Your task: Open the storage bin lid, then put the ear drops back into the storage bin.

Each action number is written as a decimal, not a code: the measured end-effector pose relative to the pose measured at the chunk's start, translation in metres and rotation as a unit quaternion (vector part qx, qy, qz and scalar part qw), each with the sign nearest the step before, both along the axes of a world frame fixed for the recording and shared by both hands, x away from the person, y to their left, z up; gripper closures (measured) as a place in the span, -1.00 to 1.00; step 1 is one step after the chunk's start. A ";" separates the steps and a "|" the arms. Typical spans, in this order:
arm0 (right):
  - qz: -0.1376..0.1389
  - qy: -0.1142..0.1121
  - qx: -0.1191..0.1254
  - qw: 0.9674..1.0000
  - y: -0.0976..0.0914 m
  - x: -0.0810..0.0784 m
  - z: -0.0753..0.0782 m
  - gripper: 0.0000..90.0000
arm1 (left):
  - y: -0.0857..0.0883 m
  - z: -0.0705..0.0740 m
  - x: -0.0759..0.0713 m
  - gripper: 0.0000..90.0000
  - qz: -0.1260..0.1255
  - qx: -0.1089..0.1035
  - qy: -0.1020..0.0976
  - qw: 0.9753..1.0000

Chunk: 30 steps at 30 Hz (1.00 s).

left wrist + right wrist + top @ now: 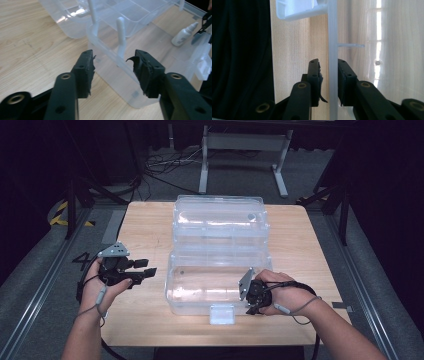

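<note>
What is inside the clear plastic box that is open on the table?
In the left gripper view, a small white dropper bottle lies on the floor of the clear box, near white upright posts. Glare on the walls hides whether anything else lies inside.

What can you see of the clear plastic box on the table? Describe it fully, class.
The clear plastic box is see-through, with rounded corners, inner dividers and a pale latch at the front. It lies open on the wooden table, lid folded back. A small white bottle lies inside. The right tongs straddle its front wall, one pad on each side.
</note>
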State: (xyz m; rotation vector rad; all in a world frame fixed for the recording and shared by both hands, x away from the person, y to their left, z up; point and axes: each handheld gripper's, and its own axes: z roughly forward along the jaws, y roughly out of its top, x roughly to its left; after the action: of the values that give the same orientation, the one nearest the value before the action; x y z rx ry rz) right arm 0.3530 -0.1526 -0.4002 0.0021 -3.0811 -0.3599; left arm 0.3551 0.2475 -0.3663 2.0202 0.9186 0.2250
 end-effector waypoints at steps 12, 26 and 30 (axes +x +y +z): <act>0.000 -0.022 0.011 1.000 -0.003 -0.003 -0.002 0.87 | -0.007 0.008 0.004 0.21 -0.007 -0.009 -0.002 1.000; -0.009 -0.022 0.025 0.999 -0.006 -0.003 -0.003 0.87 | -0.022 0.038 0.022 0.12 -0.035 0.005 -0.025 0.999; -0.014 -0.021 0.025 0.999 -0.006 -0.004 -0.003 0.87 | -0.030 0.048 0.029 0.09 -0.043 0.010 -0.030 0.999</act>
State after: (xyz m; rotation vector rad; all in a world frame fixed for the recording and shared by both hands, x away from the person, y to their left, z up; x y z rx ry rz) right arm 0.3493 -0.1589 -0.4032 -0.0320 -3.1147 -0.4426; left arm 0.3840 0.2175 -0.3185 2.0554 0.7936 0.2463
